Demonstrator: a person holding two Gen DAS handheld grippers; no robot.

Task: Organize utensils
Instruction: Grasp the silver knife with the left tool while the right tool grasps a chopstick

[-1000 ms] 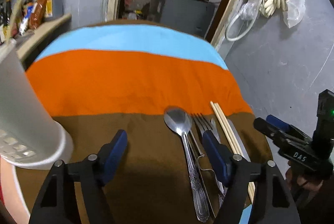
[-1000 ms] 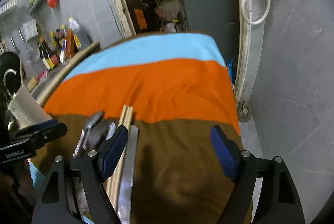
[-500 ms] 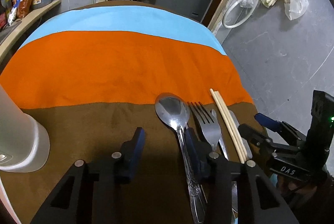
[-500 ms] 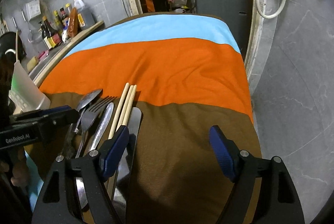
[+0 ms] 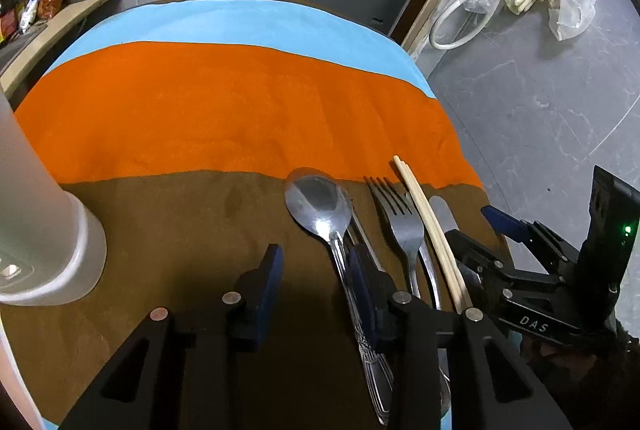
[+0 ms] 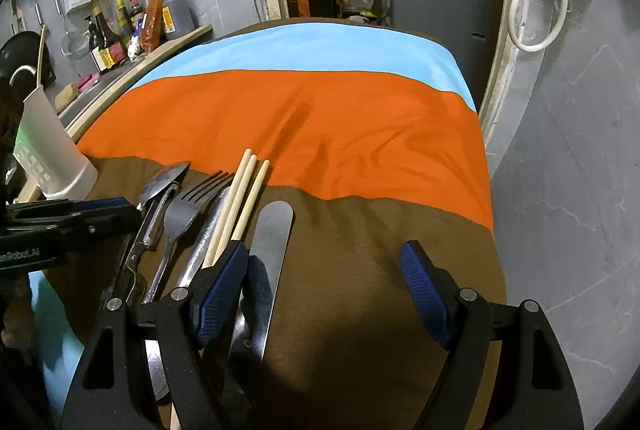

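Since spoon (image 5: 320, 205) lies just right of L gripper (image 5: 314, 270), handle running back under its R finger, I judge L nearer for the pick. L jaws part-closed, holding nothing. R gripper (image 6: 324, 286) wide open, empty, beside knife (image 6: 270, 242). Utensils on brown cloth (image 5: 180, 213).

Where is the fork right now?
The fork lies on the brown part of the cloth, between the spoon and the chopsticks.
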